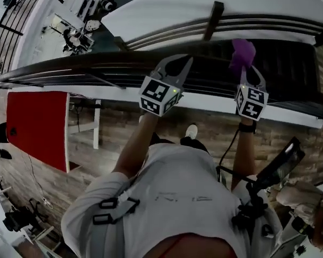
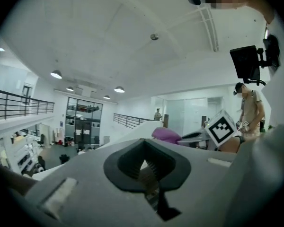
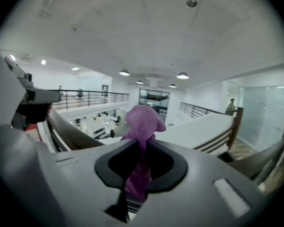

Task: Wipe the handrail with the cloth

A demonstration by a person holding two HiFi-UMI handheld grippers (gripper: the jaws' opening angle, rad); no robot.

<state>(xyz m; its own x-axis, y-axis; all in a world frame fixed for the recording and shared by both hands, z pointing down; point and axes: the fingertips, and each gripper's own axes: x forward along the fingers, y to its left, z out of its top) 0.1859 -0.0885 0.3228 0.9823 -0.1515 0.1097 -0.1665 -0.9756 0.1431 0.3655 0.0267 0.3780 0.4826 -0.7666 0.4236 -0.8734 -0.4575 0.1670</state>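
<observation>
One purple cloth (image 1: 243, 51) is pinched between the jaws of the right gripper (image 1: 248, 70). It bunches up past their tips, right of center in the upper part of the head view, in front of the dark handrail (image 1: 97, 63); whether it touches the rail cannot be told. The left gripper (image 1: 185, 61), at upper center, has its jaws pressed together on nothing. Two marker cubes show here, one (image 1: 159, 95) on the left gripper and one (image 1: 251, 102) on the right, with a red panel (image 1: 37, 125) at the left edge. Only the right gripper view shows the cloth (image 3: 143, 122) running down through the jaws. Only the left gripper view shows a bystander (image 2: 251, 110) at right.
</observation>
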